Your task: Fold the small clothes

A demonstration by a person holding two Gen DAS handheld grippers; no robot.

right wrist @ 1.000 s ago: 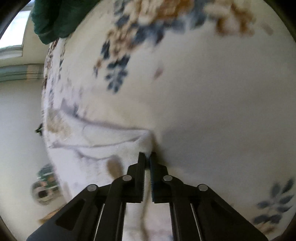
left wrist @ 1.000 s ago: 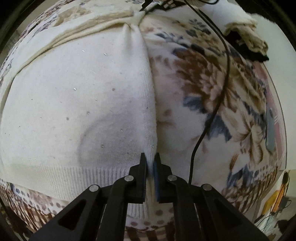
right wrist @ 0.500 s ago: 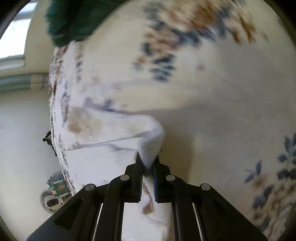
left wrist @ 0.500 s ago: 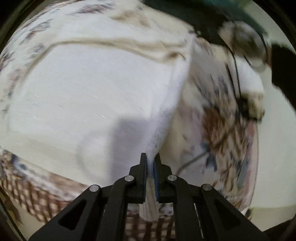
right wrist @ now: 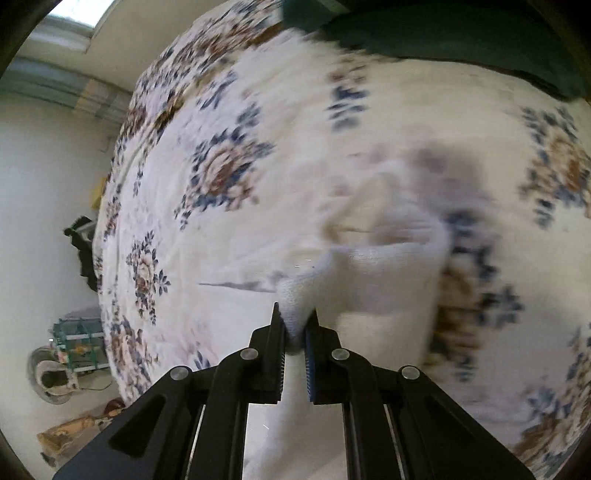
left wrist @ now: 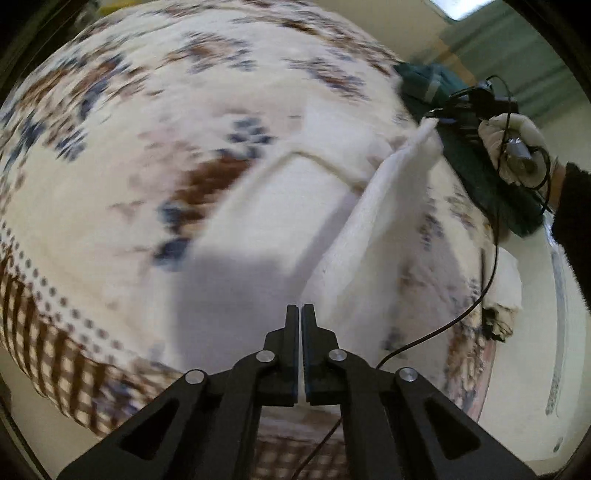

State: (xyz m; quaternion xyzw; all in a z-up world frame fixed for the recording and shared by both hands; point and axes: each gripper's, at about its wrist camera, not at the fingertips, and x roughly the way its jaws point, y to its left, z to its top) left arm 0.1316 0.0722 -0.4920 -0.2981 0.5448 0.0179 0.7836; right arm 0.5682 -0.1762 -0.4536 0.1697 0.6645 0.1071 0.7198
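Observation:
A small white knit garment (left wrist: pixel 280 206) lies on a floral bedspread (left wrist: pixel 155 122). My left gripper (left wrist: pixel 300 312) is shut on the garment's near edge and holds that side lifted, so a raised fold (left wrist: pixel 373 206) runs from it to the far corner. My right gripper (right wrist: pixel 295 317) is shut on that other corner of the white garment (right wrist: pixel 373 273), also lifted above the bedspread (right wrist: pixel 229 173). In the left wrist view the right gripper and gloved hand (left wrist: pixel 513 147) show at the upper right.
A dark green cloth (left wrist: pixel 480 173) lies on the bed beside the gloved hand; it also shows in the right wrist view (right wrist: pixel 443 33). A black cable (left wrist: pixel 487 251) hangs across the bed. A crumpled cloth (left wrist: pixel 502 288) lies at the right edge. Floor clutter (right wrist: pixel 70 347) is beyond the bed.
Both grippers have lifted the garment's gripped edge off the bedspread and carried it across. The flat garment now has a raised fold between the grippers, and more bedspread shows.

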